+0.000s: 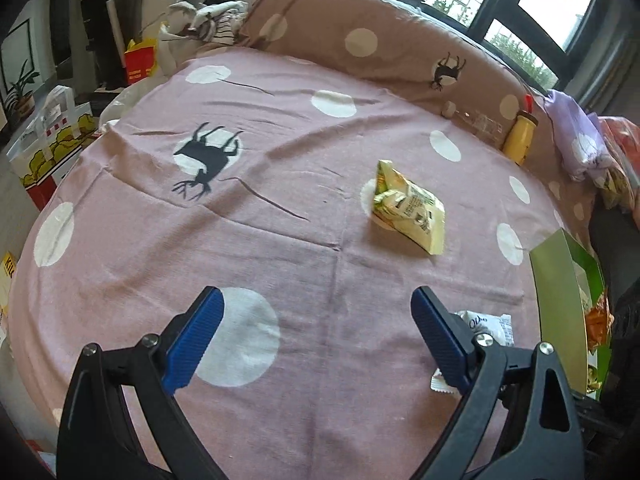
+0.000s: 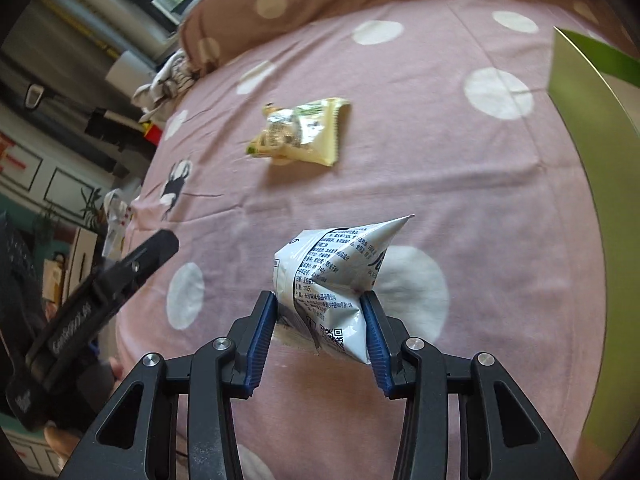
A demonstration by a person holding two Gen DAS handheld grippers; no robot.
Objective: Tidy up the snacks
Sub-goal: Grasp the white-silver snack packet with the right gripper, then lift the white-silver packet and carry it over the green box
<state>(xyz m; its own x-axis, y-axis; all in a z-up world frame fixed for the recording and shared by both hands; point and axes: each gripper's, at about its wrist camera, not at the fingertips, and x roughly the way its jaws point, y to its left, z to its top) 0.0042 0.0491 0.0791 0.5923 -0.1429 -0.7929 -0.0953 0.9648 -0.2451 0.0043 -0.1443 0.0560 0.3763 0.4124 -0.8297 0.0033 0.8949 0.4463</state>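
Between my right gripper (image 2: 320, 340) pads sits the white snack packet (image 2: 332, 276), pinched and crumpled just above the bed (image 2: 440, 168). The green box (image 2: 580, 160), holding an orange wrapper (image 1: 598, 320), stands to its right. My left gripper (image 1: 316, 336) hangs wide, empty; the yellow packet (image 1: 408, 204) lies farther ahead.

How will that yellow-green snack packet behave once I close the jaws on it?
The yellow-green snack packet looks puffed and crinkled, so it will probably crumple rather than stay stiff. It is likely light for its size. Its glossy film may slip, as the white packet buckles in the right gripper.
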